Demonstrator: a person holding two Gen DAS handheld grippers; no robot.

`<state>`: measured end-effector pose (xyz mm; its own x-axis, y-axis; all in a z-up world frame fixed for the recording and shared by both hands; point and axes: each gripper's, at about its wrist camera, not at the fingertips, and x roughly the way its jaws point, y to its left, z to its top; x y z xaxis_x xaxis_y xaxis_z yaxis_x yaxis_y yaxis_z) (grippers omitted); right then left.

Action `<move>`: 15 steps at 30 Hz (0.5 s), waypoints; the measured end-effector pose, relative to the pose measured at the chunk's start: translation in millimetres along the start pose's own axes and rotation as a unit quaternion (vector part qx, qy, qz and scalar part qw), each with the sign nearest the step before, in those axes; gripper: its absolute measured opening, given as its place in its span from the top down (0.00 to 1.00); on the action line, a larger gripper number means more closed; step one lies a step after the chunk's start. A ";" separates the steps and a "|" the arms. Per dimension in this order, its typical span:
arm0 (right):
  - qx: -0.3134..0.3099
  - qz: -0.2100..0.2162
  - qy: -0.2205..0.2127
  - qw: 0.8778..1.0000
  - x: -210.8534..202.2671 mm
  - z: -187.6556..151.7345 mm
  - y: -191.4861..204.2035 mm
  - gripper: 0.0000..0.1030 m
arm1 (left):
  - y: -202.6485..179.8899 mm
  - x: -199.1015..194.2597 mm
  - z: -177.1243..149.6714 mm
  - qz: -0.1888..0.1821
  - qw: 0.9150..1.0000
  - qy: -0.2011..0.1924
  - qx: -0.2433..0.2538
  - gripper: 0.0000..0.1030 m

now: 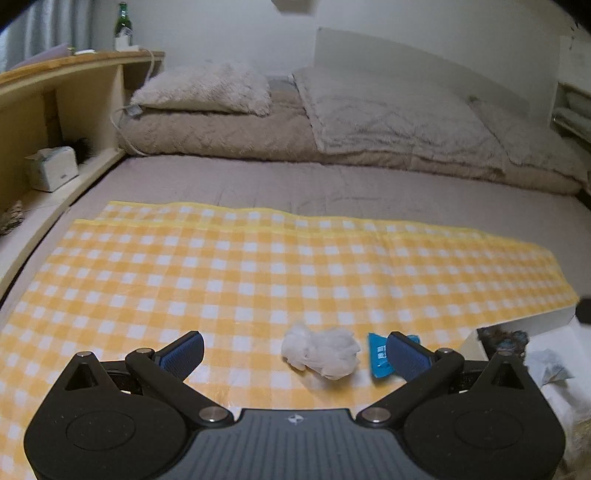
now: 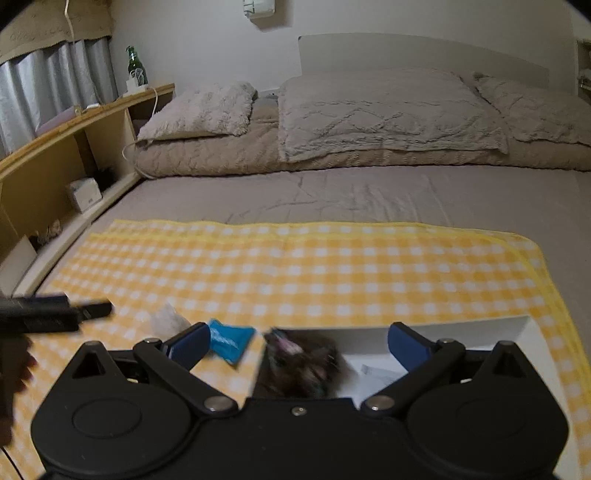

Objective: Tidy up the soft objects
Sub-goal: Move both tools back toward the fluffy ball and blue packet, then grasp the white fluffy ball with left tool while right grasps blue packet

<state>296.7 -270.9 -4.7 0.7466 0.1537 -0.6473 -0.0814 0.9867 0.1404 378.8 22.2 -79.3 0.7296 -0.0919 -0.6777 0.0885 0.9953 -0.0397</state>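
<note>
My left gripper is open and empty, low over the yellow checked cloth. A crumpled white soft wad lies between its fingers, nearer the right one. A blue packet lies partly behind the right fingertip. My right gripper is open over a white box. A dark fuzzy object, blurred, sits between its fingers at the box's left end. The blue packet and white wad lie to its left. The left gripper shows at the left edge.
The cloth lies on a grey bed with pillows and a folded beige blanket at the far end. A wooden shelf along the left holds a tissue box and a green bottle. The white box holds the dark object.
</note>
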 end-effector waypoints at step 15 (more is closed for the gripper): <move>0.099 0.060 0.066 0.991 93.8 19.7 49.0 0.14 | 4.9 87.0 -10.0 -0.037 0.998 0.039 -0.011 0.10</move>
<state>375.8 -209.2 -43.8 0.6449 0.2869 -0.7084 -0.0224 0.9336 0.3577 435.9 19.4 -145.8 0.6659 -0.1630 -0.7280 0.1246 0.9864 -0.1069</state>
